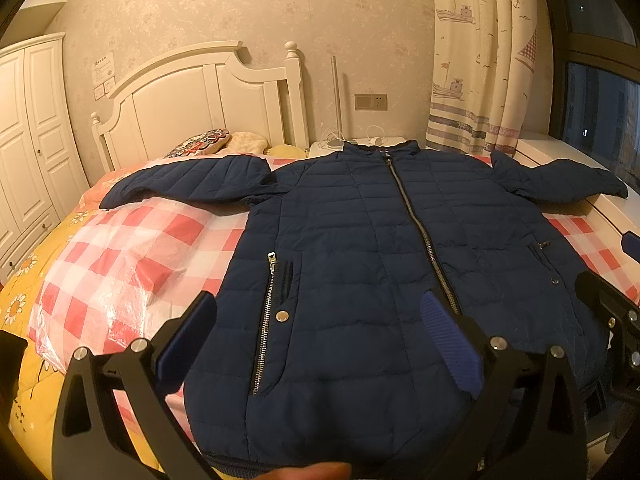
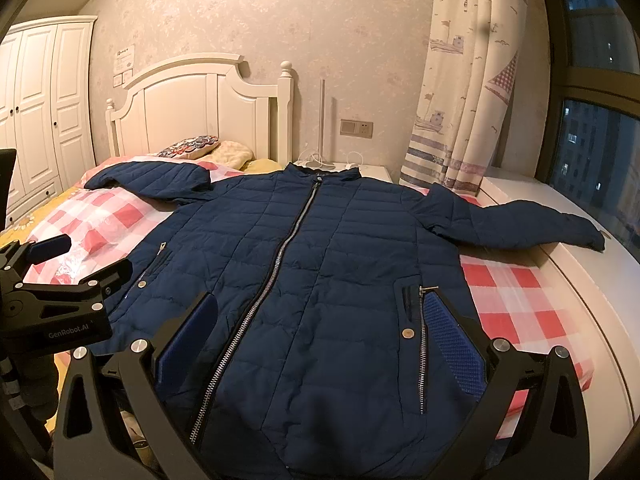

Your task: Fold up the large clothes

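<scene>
Currently my left gripper [image 1: 316,344] and right gripper [image 2: 320,340] hover agape, empty, above the jacket [image 1: 400,260] spread flat across the bed [image 1: 120,256]'s foot edge. Risk: slick quilting slipping during pinching.

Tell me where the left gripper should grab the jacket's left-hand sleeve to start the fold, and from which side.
Probably take the sleeve near its cuff end, coming in from the outer side, low along the checked cover. It lies flat and stretched out from the jacket, so the cuff is a free edge the open left gripper can pinch and carry across the zipper.
</scene>
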